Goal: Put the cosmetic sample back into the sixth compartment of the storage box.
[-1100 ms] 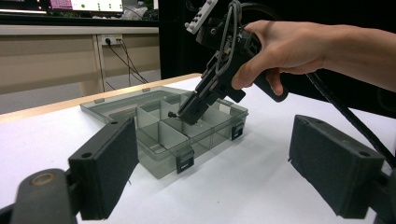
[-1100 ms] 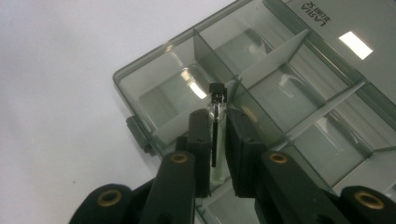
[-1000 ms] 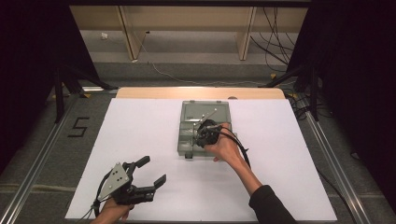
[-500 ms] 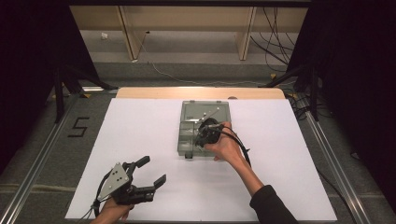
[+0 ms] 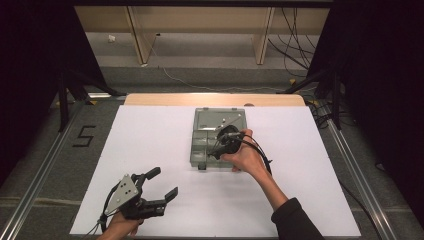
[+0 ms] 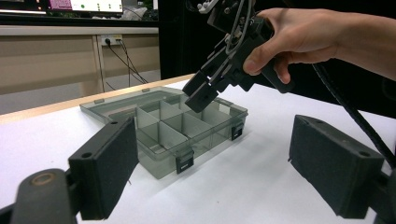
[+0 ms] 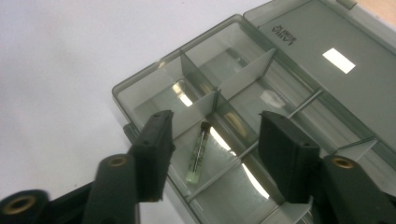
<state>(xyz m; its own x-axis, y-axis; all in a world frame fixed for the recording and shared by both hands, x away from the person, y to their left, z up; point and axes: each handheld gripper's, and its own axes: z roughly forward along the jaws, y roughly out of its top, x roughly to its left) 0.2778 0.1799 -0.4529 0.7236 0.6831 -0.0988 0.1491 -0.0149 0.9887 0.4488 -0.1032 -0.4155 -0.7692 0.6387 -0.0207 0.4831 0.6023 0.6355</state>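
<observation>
A black "5" marks the grey floor at left, beside the matte white table. At lower left the left gripper rests low, its jaws spread and empty. At centre lies a smoky translucent plastic organizer box, lid open flat. The right gripper hangs over its compartments with jaws apart, above a small clear tube lying in one

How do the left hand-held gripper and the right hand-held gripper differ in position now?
The left hand-held gripper sits low at the table's near edge, away from the organizer box; the right hand-held gripper hangs over the box, its jaws either side of a small tube. Both are open.
</observation>
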